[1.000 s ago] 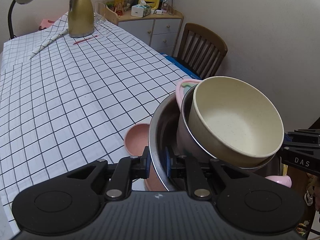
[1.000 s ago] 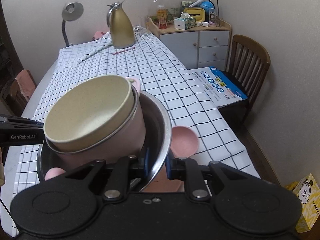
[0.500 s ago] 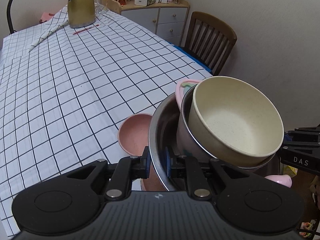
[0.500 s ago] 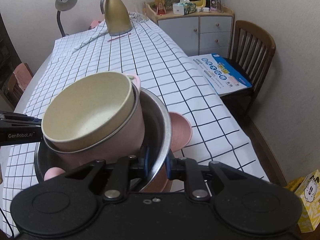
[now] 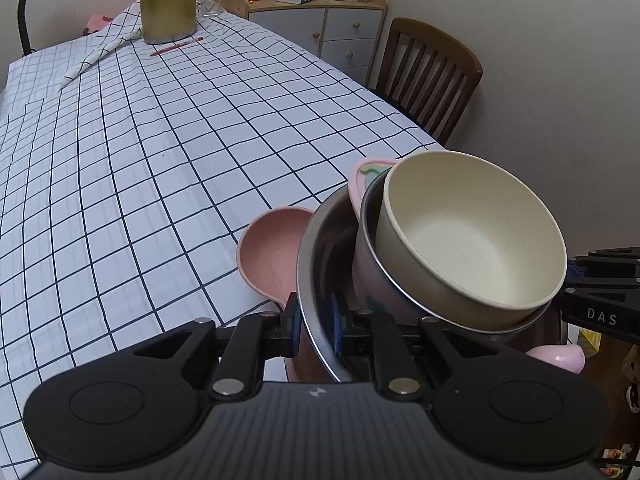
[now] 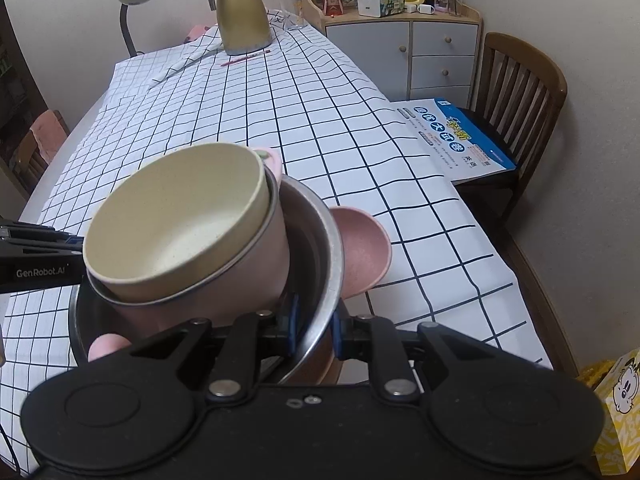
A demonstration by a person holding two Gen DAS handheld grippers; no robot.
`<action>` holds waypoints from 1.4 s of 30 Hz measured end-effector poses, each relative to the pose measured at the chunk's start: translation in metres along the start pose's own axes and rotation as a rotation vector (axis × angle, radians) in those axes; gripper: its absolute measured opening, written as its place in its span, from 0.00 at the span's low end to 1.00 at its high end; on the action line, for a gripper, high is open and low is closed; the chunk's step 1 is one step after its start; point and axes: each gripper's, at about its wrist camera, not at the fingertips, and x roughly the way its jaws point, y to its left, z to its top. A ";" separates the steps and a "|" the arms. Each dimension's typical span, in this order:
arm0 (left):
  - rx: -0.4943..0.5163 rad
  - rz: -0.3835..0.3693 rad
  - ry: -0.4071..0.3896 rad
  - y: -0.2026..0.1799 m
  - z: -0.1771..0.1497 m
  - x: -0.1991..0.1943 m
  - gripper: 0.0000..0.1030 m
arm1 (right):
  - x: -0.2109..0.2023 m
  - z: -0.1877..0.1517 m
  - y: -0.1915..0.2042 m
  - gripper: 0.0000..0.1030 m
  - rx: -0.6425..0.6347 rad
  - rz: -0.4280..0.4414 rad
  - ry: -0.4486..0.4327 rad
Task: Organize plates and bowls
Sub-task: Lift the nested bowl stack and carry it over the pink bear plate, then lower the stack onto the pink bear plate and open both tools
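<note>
Steel shows between both sets of jaws: the left gripper (image 5: 316, 326) pinches the rim of a metal bowl (image 5: 316, 264) on 1 side, and the right gripper (image 6: 314, 330) pinches the same rim on the opposite side, each with 1 pad inside the wall and 1 outside. Ahead of the jaws, nested inside the metal bowl, sits a pink pot (image 6: 224, 284) with a pink handle tab (image 5: 360, 176) at its far edge, tilted, and inside that rests a cream bowl (image 5: 472, 236), also tilted. Just beyond the left jaws and to their left, a pink bowl (image 5: 272, 252) lies beside and partly under the metal bowl's rim; from the right gripper it appears just right of the jaws. Whether it touches the metal bowl cannot be told. Below lies the worktop (image 5: 120, 168), covered in a white cloth with a dark grid. Far ahead of the jaws stand a gold jug (image 6: 242, 12) and a red pencil (image 5: 176, 46) on the cloth. Off the worktop's far right edge are a wooden chair (image 6: 520, 80) and a grey drawer cabinet (image 6: 424, 52).
</note>
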 end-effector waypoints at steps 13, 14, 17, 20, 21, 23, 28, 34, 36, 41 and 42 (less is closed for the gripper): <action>0.043 0.013 -0.006 -0.008 -0.009 0.007 0.14 | 0.008 -0.006 0.003 0.16 -0.029 -0.039 0.017; 0.043 0.013 -0.004 -0.008 -0.010 0.008 0.14 | 0.009 -0.006 0.004 0.16 -0.033 -0.043 0.016; 0.038 0.011 0.001 -0.008 -0.010 0.009 0.14 | 0.009 -0.006 0.005 0.16 -0.039 -0.053 0.017; 0.042 0.007 0.006 -0.007 -0.009 0.010 0.14 | 0.011 -0.005 0.006 0.17 -0.042 -0.064 0.023; 0.045 0.003 0.007 -0.006 -0.009 0.010 0.14 | 0.011 -0.005 0.007 0.17 -0.040 -0.069 0.028; 0.049 -0.002 0.010 -0.006 -0.008 0.010 0.14 | 0.012 -0.006 0.008 0.18 -0.037 -0.079 0.031; 0.063 -0.005 0.009 -0.007 -0.008 0.009 0.15 | 0.014 -0.005 0.009 0.20 -0.030 -0.096 0.041; 0.065 -0.012 0.026 -0.004 -0.008 0.008 0.15 | 0.013 -0.007 0.009 0.24 -0.018 -0.106 0.048; 0.068 -0.012 0.024 -0.003 -0.008 0.007 0.15 | 0.011 -0.007 0.008 0.26 -0.009 -0.106 0.045; 0.085 -0.012 0.012 0.000 -0.011 -0.002 0.17 | 0.003 -0.008 0.008 0.31 -0.001 -0.108 0.033; 0.085 -0.012 0.012 0.000 -0.012 -0.003 0.19 | 0.001 -0.009 0.008 0.32 0.000 -0.107 0.029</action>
